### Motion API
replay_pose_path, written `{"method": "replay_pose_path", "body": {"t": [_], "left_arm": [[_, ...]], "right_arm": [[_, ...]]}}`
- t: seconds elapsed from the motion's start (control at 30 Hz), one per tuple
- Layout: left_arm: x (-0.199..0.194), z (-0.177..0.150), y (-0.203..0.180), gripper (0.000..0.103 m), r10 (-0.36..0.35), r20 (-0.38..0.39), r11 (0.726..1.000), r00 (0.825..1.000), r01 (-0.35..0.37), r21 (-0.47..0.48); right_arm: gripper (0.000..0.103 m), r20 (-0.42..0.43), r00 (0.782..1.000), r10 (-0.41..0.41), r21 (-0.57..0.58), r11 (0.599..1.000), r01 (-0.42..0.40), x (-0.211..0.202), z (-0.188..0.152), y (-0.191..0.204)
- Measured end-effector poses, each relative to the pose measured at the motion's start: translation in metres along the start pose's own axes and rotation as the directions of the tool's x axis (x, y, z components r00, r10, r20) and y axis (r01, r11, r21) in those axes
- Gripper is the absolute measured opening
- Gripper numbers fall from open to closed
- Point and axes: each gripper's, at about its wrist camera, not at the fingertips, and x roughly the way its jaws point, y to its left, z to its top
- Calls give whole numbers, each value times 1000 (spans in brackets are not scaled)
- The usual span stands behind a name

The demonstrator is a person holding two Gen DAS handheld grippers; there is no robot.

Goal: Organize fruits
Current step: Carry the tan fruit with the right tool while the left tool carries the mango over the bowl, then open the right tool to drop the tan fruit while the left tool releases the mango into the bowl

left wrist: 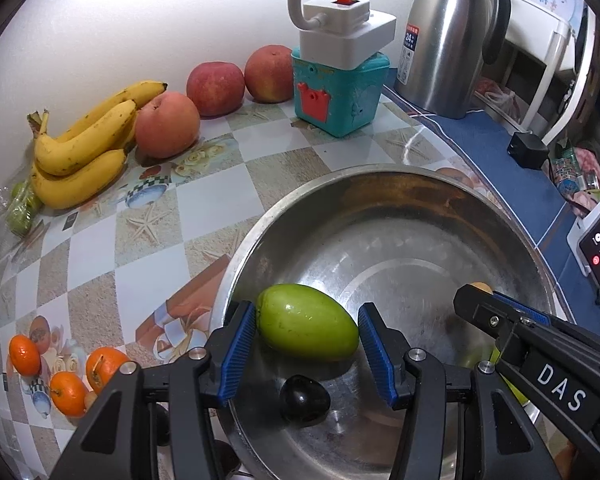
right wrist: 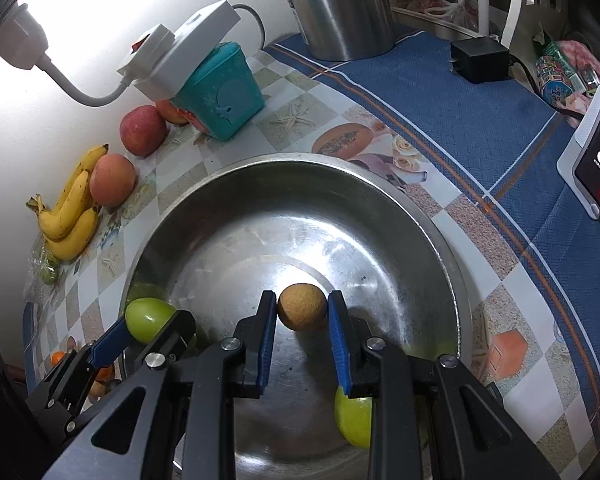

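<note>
Over the steel bowl (left wrist: 380, 184) on the table (left wrist: 148, 208), the left gripper (left wrist: 308, 324) clamps a green fruit (left wrist: 306, 322), the right gripper (right wrist: 302, 307) a small brown fruit (right wrist: 302, 306) (both held above the bowl's bottom).

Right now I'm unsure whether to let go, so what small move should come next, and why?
Probably lower both tongs a little, then open them. The left tongs hold a green fruit and the right tongs a small brown fruit, both over the steel bowl, apparently above its floor; dropping now might bruise them.
</note>
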Motion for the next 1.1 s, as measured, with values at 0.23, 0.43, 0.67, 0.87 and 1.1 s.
{"method": "replay_pose_path", "body": {"t": [0.23,0.43,0.67,0.87,1.1], "left_arm": [[-1,-1,-3,57,0,-10,1000,1000,0,10],[-12,1,-4,63,-7,7,1000,1000,7,6],[-38,7,-1,63,2,36,1000,999,-2,5],[-54,3,28,63,69,-2,994,998,-69,-88],[-68,-19,98,63,167,-86,935,982,-185,-303]], "right_arm": [[31,-8,1000,-8,-7,1000,8,-2,0,2],[38,4,1000,-7,-5,1000,7,-10,3,2],[38,33,999,-2,-13,1000,2,-30,5,2],[38,39,999,-2,-30,1000,3,-43,4,5],[38,-24,1000,17,-79,997,-19,-39,-10,21]]}}
